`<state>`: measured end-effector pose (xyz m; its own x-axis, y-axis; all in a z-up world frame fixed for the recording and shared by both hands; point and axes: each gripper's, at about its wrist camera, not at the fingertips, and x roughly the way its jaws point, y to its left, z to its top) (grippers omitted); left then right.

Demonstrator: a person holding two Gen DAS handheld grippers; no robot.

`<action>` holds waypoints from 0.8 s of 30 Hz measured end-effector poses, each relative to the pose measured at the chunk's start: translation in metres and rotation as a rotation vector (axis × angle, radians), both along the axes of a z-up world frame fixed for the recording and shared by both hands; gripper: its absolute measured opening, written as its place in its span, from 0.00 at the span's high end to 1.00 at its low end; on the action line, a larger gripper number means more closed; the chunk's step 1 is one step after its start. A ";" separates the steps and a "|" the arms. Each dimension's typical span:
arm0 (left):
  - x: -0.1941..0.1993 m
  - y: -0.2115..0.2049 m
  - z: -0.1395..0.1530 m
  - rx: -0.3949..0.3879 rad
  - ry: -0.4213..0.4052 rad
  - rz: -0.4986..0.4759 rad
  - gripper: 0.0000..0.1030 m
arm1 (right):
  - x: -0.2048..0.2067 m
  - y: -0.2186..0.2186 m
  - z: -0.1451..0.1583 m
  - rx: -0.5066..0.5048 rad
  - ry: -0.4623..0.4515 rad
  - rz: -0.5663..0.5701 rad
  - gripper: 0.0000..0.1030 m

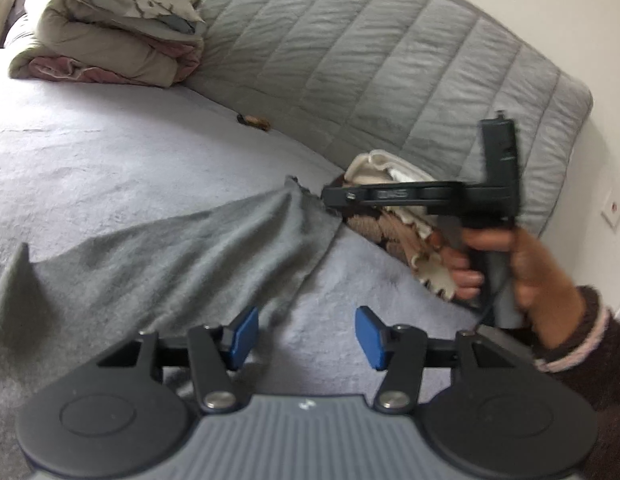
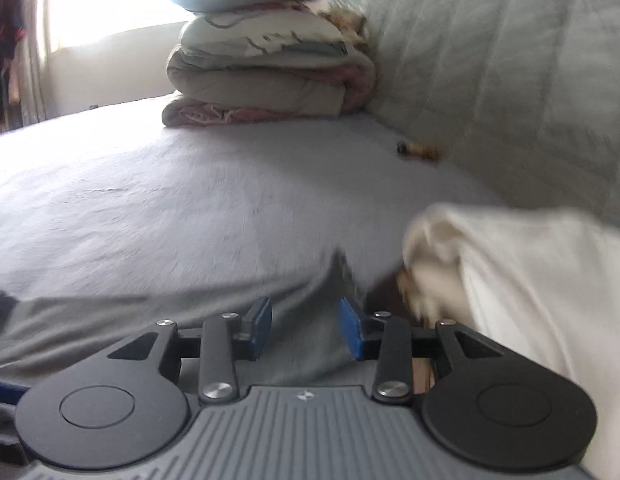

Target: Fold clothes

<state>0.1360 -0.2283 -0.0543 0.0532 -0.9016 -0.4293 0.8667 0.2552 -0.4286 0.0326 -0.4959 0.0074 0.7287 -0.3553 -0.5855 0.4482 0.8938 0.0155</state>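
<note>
A grey garment (image 1: pixel 182 244) lies spread over the bed (image 1: pixel 110 140), and one corner stands up in a peak (image 1: pixel 296 190). My left gripper (image 1: pixel 308 336) hovers open over the garment's near edge with nothing between its blue pads. A hand holds my right gripper (image 1: pixel 331 197) side-on, its tips right at that raised corner. In the blurred right wrist view my right gripper (image 2: pixel 306 320) has its jaws apart. Grey cloth (image 2: pixel 190 320) lies below them, and its peak (image 2: pixel 341 260) is just ahead of the right pad. The pads do not press on it.
A cream and brown patterned heap of clothes (image 1: pixel 389 208) (image 2: pixel 509 280) sits beside the garment against the quilted grey headboard (image 1: pixel 389 60). Folded quilts and pillows (image 1: pixel 110 40) (image 2: pixel 270 80) are stacked at the far end. A small brown object (image 1: pixel 254 121) lies by the headboard.
</note>
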 end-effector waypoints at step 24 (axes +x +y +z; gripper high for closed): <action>0.003 -0.007 -0.007 0.089 0.010 0.045 0.97 | -0.013 -0.013 -0.042 0.031 -0.017 -0.175 0.98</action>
<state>0.1394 -0.2358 -0.0613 0.0882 -0.8566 -0.5083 0.8492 0.3314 -0.4112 0.0194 -0.5088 -0.0351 0.6669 -0.4599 -0.5863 0.5965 0.8010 0.0501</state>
